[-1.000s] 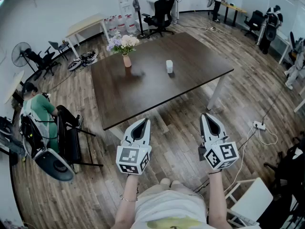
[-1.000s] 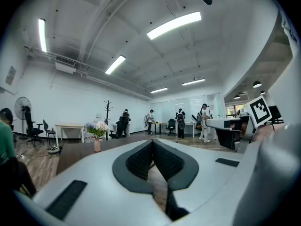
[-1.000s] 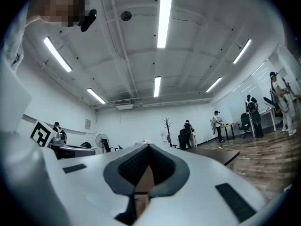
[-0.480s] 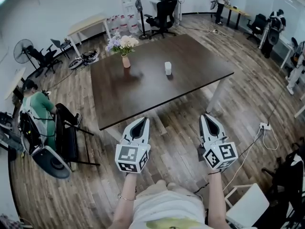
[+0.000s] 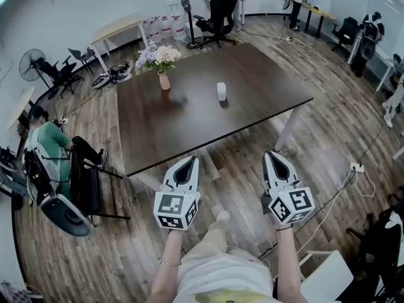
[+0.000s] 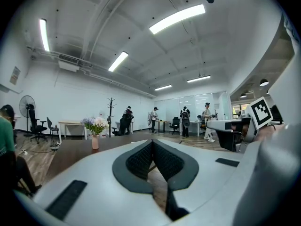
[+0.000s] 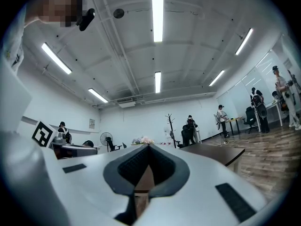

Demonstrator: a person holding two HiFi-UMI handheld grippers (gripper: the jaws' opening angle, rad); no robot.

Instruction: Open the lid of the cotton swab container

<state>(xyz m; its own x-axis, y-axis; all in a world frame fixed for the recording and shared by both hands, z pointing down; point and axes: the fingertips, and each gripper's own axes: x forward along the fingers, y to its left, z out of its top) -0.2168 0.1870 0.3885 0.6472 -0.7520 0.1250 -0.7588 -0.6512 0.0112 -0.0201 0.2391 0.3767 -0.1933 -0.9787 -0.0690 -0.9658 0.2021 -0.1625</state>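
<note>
A small white cylindrical cotton swab container (image 5: 221,91) stands near the middle of a dark brown table (image 5: 189,118), far ahead of both grippers. My left gripper (image 5: 187,162) is held over the wooden floor short of the table's near edge, jaws shut and empty. My right gripper (image 5: 274,156) hovers level with it to the right, also shut with nothing in it. In the left gripper view the jaws of the left gripper (image 6: 152,142) meet at their tips; in the right gripper view the right gripper (image 7: 148,146) is closed the same way.
A vase of flowers (image 5: 160,62) stands on the table's far left part. A seated person in green (image 5: 47,145) and chairs are at the left. A power strip with cable (image 5: 356,169) lies on the floor at right. My own leg (image 5: 211,238) steps forward below.
I have moved closer to the table; it sits slightly nearer and shifted in view. My leg now shows stepping forward. Both grippers stay shut and keep their places in the view.
</note>
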